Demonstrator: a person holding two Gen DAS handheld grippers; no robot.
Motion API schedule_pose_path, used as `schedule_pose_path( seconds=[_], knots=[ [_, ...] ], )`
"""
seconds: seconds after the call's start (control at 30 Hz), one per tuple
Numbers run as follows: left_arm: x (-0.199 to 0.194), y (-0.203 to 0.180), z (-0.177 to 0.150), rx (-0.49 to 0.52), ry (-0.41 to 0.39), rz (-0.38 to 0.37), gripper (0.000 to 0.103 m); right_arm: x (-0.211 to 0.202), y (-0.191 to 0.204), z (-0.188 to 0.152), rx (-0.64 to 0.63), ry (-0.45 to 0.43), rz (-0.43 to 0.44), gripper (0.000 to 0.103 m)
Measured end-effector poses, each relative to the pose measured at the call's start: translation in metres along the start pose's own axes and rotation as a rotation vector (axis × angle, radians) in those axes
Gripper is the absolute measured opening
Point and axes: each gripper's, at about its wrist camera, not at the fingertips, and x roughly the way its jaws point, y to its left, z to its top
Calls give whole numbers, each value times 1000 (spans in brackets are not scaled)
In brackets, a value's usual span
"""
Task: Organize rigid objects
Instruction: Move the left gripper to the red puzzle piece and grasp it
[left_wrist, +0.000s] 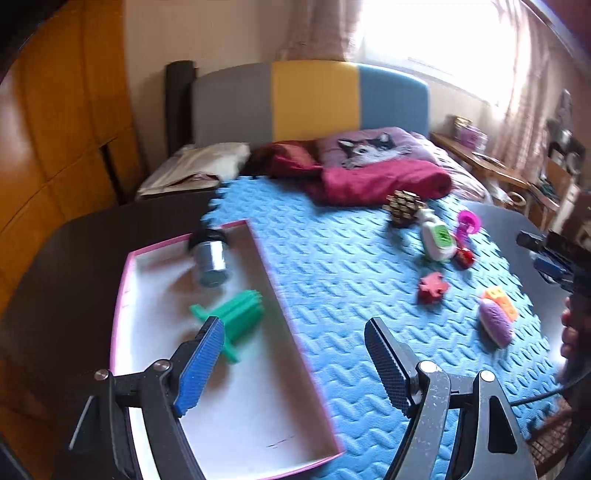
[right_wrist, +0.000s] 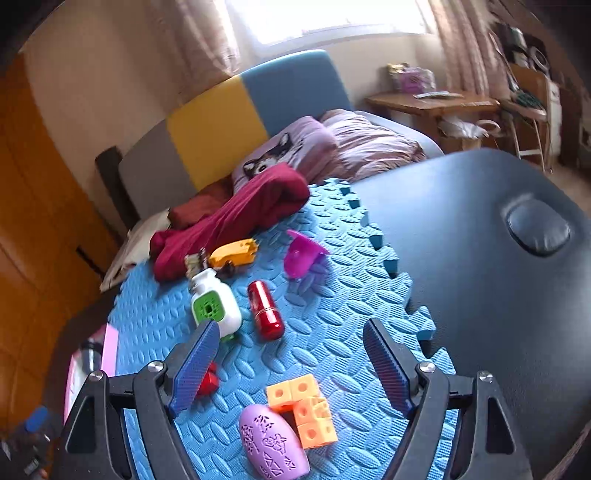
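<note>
My left gripper is open and empty above the right edge of a pink-rimmed white box. In the box lie a green ribbed toy and a silver cylinder with a black cap. My right gripper is open and empty over the blue foam mat. Below it lie an orange cube block and a purple egg-shaped toy. Farther off are a red capsule, a white bottle with a green label, a magenta scoop and a yellow toy.
A small red piece lies by the right gripper's left finger. A red star piece and a brown studded block sit on the mat. A maroon cloth and pillows lie behind. The dark table surface extends right.
</note>
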Motion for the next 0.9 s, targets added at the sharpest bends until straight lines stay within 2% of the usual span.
schedule_pose_path(
  seconds=[0.13,0.47,0.67,0.83,0.87,0.9],
  knots=[
    [14,-25,6,41,20,-43,79,1,-5,1,26,7,9,81],
    [75,-96,23,172,108,-177,79,3,3,-1,-9,22,44,81],
    [109,-128,31,240,134,-213,79,6,2,0,3,32,63,81],
    [137,-145,33,277,160,-215,78,6,2,0,6,31,72,81],
    [145,-147,34,271,171,-219,71,6,2,0,5,30,71,82],
    [150,-147,33,263,185,-227,58,6,2,0,5,32,70,81]
  ],
)
